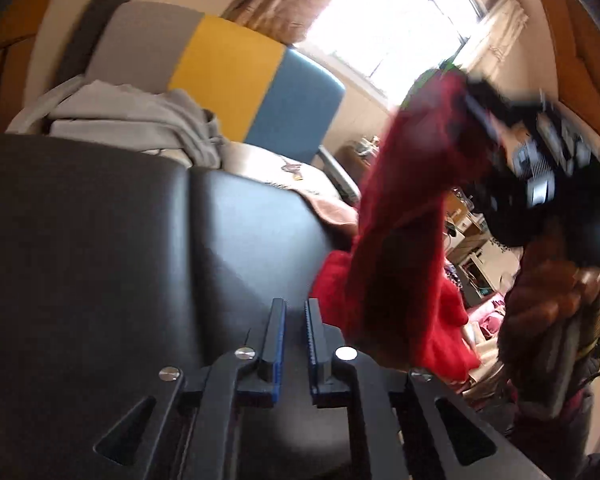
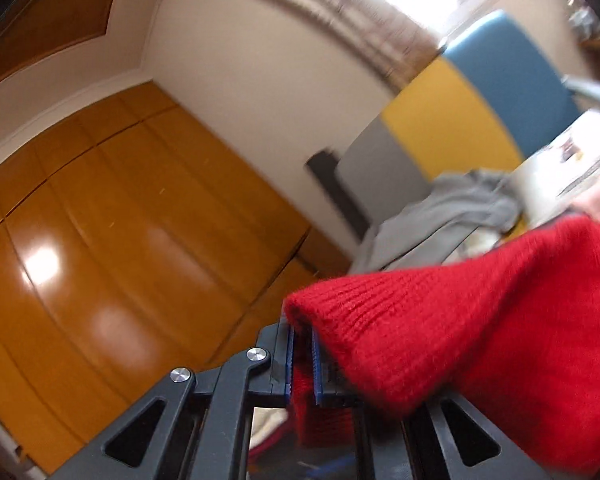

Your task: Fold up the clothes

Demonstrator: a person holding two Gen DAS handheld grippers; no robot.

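A red knitted sweater (image 2: 460,320) is pinched by its ribbed edge in my right gripper (image 2: 302,340), which is shut on it; the knit drapes over the right finger. In the left wrist view the same sweater (image 1: 400,220) hangs in the air in a long bunch, held from the top by the blurred right gripper (image 1: 480,100). Its lower end lies against a black padded surface (image 1: 140,240). My left gripper (image 1: 296,316) hovers over that black surface, left of the sweater. Its fingers are close together with nothing between them.
A grey folded garment (image 1: 140,116) lies beyond the black surface, in front of a grey, yellow and blue panel (image 1: 228,76). A person's brown padded sleeve (image 1: 548,292) is at the right. A bright window (image 1: 400,20) is behind. Wooden wardrobe doors (image 2: 120,240) fill the right wrist view's left side.
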